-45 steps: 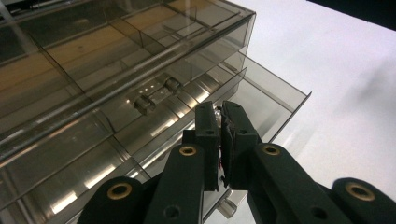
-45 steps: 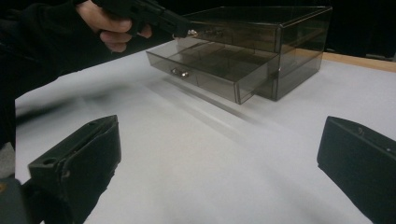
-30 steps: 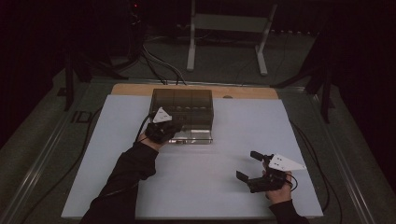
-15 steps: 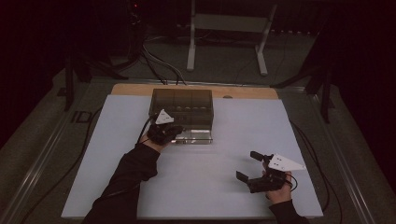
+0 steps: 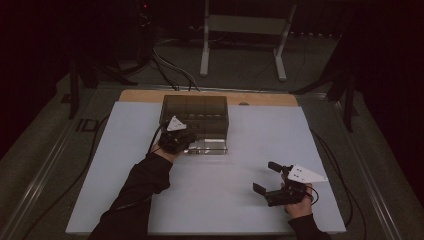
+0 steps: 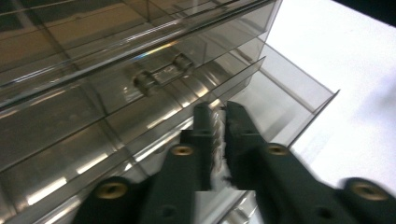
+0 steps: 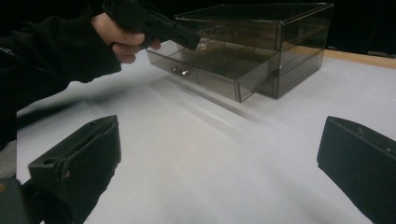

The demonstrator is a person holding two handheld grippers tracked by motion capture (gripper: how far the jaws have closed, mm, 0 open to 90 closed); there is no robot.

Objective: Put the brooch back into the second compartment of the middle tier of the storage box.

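A smoky see-through drawer box (image 5: 195, 107) (image 7: 280, 37) stands at the table's far middle, with its lower drawer (image 5: 212, 146) (image 7: 210, 74) pulled out toward me. My left gripper (image 5: 186, 141) (image 6: 217, 109) (image 7: 187, 37) reaches over that open drawer (image 6: 280, 88), just below the upper drawer's knob (image 6: 145, 82). Its jaws have just been opening and stand a narrow slit apart. I make out no object between them. My right gripper (image 5: 265, 177) (image 7: 219, 140) rests near the table's front right, open wide and empty, pointing toward the box.
The white table top (image 5: 250, 150) lies bare between the box and the right gripper. A wooden strip (image 5: 265, 99) edges the far side. Behind it are a metal stand (image 5: 245, 30) and cables (image 5: 170, 65) on the floor.
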